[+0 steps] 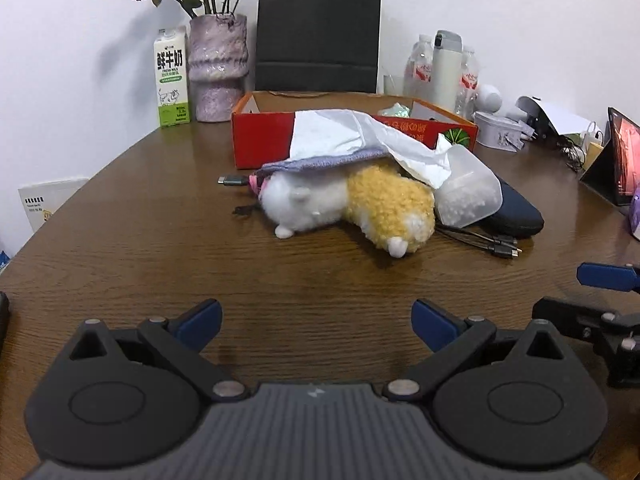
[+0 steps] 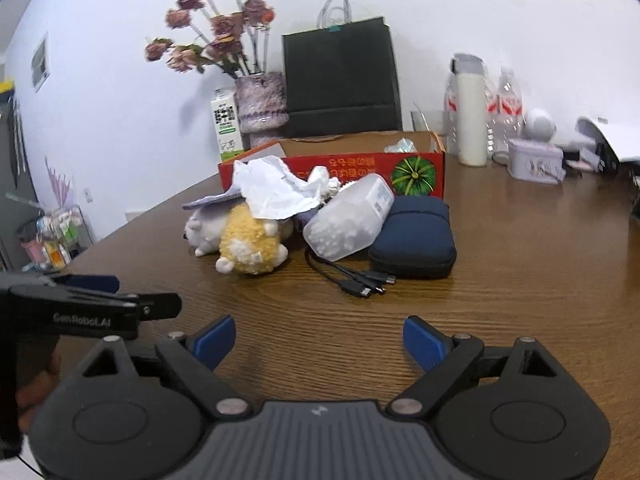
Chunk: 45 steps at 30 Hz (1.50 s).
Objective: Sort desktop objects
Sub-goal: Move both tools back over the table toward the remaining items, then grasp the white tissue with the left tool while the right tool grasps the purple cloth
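A pile lies mid-table: a white and yellow plush toy [image 1: 352, 204] [image 2: 244, 240], a grey-purple cloth [image 1: 320, 160] and crumpled white paper [image 1: 360, 136] [image 2: 276, 188] on top, a clear plastic container of white pellets [image 1: 468, 192] [image 2: 348, 220], a dark blue zip case [image 1: 516, 212] [image 2: 416, 236] and black cables [image 1: 492, 244] [image 2: 352, 276]. Behind stands an open red cardboard box [image 1: 260, 140] [image 2: 360, 164]. My left gripper [image 1: 316, 324] is open and empty, well short of the pile. My right gripper [image 2: 320, 340] is open and empty, also short of it.
At the back stand a milk carton [image 1: 172, 80], a purple vase with dried roses [image 1: 218, 68], a black paper bag [image 1: 318, 36], a white flask [image 1: 446, 68], water bottles [image 1: 420, 64] and a tin [image 1: 496, 130]. A tablet [image 1: 620, 160] leans at right.
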Available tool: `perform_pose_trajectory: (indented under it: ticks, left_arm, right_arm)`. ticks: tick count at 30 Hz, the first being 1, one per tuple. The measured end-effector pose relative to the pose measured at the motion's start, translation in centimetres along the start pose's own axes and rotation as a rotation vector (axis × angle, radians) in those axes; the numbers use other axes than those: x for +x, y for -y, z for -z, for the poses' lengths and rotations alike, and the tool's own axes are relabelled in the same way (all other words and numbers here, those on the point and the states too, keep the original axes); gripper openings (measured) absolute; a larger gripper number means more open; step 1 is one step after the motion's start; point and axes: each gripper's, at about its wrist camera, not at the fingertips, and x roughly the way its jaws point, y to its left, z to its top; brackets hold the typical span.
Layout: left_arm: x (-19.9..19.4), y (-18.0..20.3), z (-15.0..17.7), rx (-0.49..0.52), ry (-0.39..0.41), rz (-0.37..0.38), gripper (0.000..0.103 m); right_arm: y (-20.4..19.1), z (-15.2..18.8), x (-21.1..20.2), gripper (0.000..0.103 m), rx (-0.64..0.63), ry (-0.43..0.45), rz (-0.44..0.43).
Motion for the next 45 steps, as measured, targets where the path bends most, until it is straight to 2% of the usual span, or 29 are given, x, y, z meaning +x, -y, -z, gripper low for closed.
perform_pose_trajectory:
  ticks: [4, 7, 10, 13, 15, 19, 20, 21, 22, 23, 24, 25, 26, 27, 28, 32, 34, 37, 41, 44, 45]
  left_arm:
    - [0.1, -0.1, 0.0, -0.006, -0.009, 0.006, 0.103]
    - [0.2, -0.4, 0.0, -0.024, -0.018, 0.036, 0.103]
    - [-0.8, -1.1, -0.8, -0.075, 0.064, 0.095, 0.103]
    - [-1.1, -1.1, -4.0, -0.068, 0.166, 0.182, 0.103]
    - [0.2, -0.7, -6.8, -0.038, 0.188, 0.239, 0.103]
    - [5.9, 0.8, -11.6, -0.002, 0.117, 0.250, 0.103]
    - [7.9, 1.1, -12.5, 0.007, 0.080, 0.218, 0.103]
    - [9.2, 1.3, -13.0, 0.008, 0.045, 0.180, 0.098]
    - [10.5, 1.3, -13.4, 0.008, 0.003, 0.159, 0.075]
    - [11.5, 1.2, -13.7, 0.008, -0.034, 0.168, 0.052]
    - [11.9, 0.9, -13.7, -0.001, -0.069, 0.182, 0.015]
    - [12.0, 0.4, -13.7, -0.024, -0.083, 0.222, 0.012]
    - [11.4, -0.3, -13.6, -0.066, -0.062, 0.251, 0.009]
    - [10.7, -0.9, -13.6, -0.088, -0.045, 0.258, 0.004]
    - [9.6, -1.6, -13.7, -0.110, -0.016, 0.264, 0.004]
    - [3.5, -5.8, -14.3, -0.253, 0.168, 0.255, 0.004]
    - [1.7, -7.7, -14.2, -0.306, 0.204, 0.225, 0.004]
    - [0.4, -9.7, -12.6, -0.333, 0.203, 0.117, 0.004]
    - [-0.1, -10.6, -10.2, -0.322, 0.157, 0.054, 0.004]
    - [-0.5, -10.9, -8.8, -0.312, 0.138, 0.028, 0.005]
    - [-0.4, -10.9, -8.6, -0.311, 0.134, 0.028, 0.005]
  right_arm:
    - [-0.6, 0.0, 0.1, 0.091, -0.037, 0.003, 0.011]
    - [0.1, -0.2, 0.1, 0.091, 0.001, -0.005, -0.009]
    - [0.8, -0.5, 0.1, 0.091, 0.047, -0.013, -0.009]
    - [1.1, -1.0, 0.1, 0.091, 0.063, -0.014, -0.011]
    - [1.3, -1.6, 0.3, 0.091, 0.073, -0.009, -0.028]
    - [0.8, -3.0, 1.0, 0.091, 0.060, 0.006, -0.033]
    - [0.6, -3.3, 1.1, 0.091, 0.048, 0.015, -0.029]
    - [0.5, -3.5, 1.2, 0.091, 0.039, 0.023, -0.027]
    - [0.4, -3.7, 1.2, 0.091, 0.030, 0.028, -0.027]
    - [0.3, -3.9, 1.4, 0.091, 0.023, 0.031, -0.024]
    - [0.3, -3.9, 1.5, 0.091, 0.020, 0.034, -0.021]
    - [0.3, -4.0, 1.6, 0.091, 0.017, 0.034, -0.017]
    - [0.4, -4.0, 1.8, 0.091, 0.016, 0.034, -0.011]
    - [0.5, -4.1, 2.0, 0.091, 0.014, 0.032, -0.009]
    - [0.5, -4.2, 2.3, 0.091, 0.014, 0.029, -0.010]
    - [0.1, -6.0, 3.9, 0.091, -0.009, 0.034, -0.060]
    - [-0.7, -7.4, 4.9, 0.091, -0.020, 0.058, -0.089]
    - [-2.3, -9.9, 7.4, 0.091, -0.020, 0.072, -0.153]
    - [-5.4, -11.6, 13.2, 0.089, -0.075, -0.030, -0.165]
    - [-6.6, -11.4, 15.9, 0.082, -0.090, -0.112, -0.140]
    - [-6.9, -11.2, 16.1, 0.072, -0.097, -0.117, -0.122]
